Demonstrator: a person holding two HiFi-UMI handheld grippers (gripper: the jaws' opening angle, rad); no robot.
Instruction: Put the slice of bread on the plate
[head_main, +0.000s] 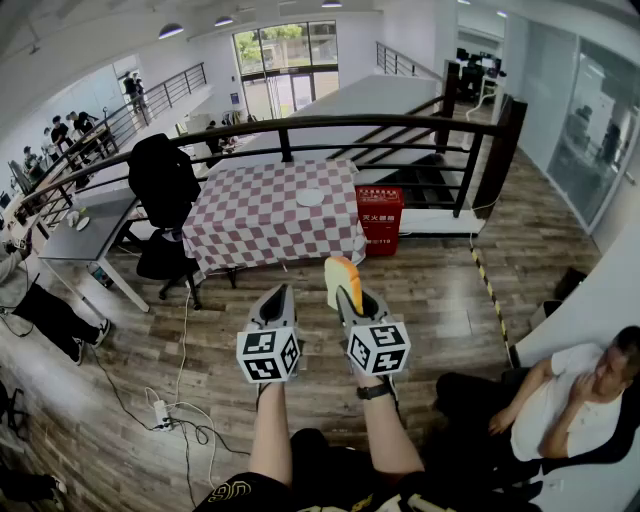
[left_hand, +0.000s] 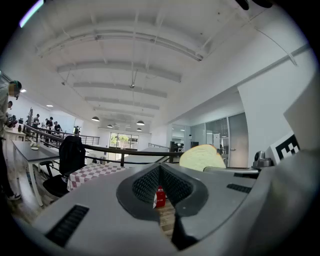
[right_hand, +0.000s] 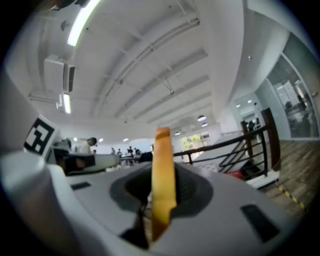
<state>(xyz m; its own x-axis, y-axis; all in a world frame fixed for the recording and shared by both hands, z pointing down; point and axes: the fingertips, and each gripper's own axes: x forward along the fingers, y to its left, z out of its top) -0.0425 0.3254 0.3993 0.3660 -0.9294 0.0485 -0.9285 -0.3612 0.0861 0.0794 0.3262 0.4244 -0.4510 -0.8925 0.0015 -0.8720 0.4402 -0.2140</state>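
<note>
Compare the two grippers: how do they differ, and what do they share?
The left gripper is empty; the right gripper clamps a slice of bread on edge. The left gripper's fingers meet; the right gripper's are parted by the bread. Both point level and carry marker cubes.

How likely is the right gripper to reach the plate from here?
Probably not yet. The right gripper, shut on the bread slice, is well short of the checkered table, wood floor between; the plate sits toward its far edge. Nothing blocks the way; stepping closer should do.
</note>
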